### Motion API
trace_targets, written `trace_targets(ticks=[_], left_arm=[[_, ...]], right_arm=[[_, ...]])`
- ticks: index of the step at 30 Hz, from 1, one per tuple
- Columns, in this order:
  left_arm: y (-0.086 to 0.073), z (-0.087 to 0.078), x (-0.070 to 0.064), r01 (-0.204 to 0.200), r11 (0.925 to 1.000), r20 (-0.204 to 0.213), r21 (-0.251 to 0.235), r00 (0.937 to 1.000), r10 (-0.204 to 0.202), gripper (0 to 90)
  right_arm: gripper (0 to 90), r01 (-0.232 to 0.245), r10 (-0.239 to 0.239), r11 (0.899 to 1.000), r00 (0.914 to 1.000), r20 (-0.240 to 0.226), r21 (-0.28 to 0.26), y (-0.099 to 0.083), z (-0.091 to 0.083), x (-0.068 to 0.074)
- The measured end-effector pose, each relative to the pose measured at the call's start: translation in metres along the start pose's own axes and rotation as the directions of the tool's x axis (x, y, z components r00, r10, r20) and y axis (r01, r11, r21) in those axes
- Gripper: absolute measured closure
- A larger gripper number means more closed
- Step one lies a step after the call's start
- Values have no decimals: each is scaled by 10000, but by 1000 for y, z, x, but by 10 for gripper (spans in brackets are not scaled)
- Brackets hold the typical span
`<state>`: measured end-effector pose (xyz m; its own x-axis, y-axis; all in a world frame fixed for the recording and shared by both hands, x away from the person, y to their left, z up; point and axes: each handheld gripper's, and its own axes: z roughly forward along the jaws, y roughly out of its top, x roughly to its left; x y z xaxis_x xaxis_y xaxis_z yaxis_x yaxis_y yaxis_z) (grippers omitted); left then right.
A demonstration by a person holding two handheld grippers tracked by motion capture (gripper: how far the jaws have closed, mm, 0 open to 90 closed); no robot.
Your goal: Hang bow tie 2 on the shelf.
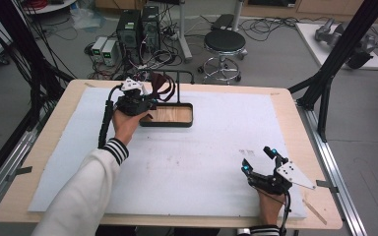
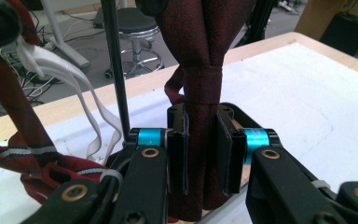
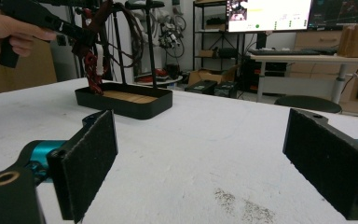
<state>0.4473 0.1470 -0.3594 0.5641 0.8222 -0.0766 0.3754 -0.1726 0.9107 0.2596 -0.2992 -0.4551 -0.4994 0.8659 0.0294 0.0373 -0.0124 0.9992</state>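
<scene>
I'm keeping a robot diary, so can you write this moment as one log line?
left gripper: shut on dark red tie hanging on rack | right gripper: open, holds nothing, low over white mat

Grey floor (image 1: 270, 64) w/ black stool (image 1: 225, 42) top centre, PC towers (image 1: 139, 27) upper left, cables; lit monitor (image 3: 269, 14) upper right.

Black stool (image 1: 225, 42) and computer towers (image 1: 139, 27) behind table.
</scene>
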Motion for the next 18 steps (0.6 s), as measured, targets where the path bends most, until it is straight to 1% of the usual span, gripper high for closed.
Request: trace_targets(ticks=[5, 6, 9, 10, 13, 15, 18], left_arm=[[-5, -1, 1, 5, 10000, -21, 40, 10000, -5, 769], [-5, -1, 1, -80, 9999, -27, 81, 10000, 80, 769], [-8, -2, 1, -36, 10000, -11, 81, 10000, 36, 769], [-8, -3, 0, -84, 9999, -2, 103, 10000, 84, 769], [-11, -2, 1, -58, 9998, 5, 202, 10000, 57, 769], [-12, -2, 2, -156, 9995, -146, 291, 9998, 160, 769], [-13, 1, 4, -32, 9989, -311, 470, 9995, 47, 769]], right_arm=[[92, 45, -45, 10000, 10000, -4, -20, 0, 0, 0], [91, 63, -63, 10000, 10000, 9, -17, 0, 0, 0], [91, 62, -62, 10000, 10000, 8, -17, 0, 0, 0], [91, 47, -47, 10000, 10000, -7, -27, 0, 0, 0], [91, 49, -49, 10000, 10000, 1, -22, 0, 0, 0], [91, 41, -41, 10000, 10000, -3, -24, 0, 0, 0], [91, 54, -54, 10000, 10000, -11, -30, 0, 0, 0]])
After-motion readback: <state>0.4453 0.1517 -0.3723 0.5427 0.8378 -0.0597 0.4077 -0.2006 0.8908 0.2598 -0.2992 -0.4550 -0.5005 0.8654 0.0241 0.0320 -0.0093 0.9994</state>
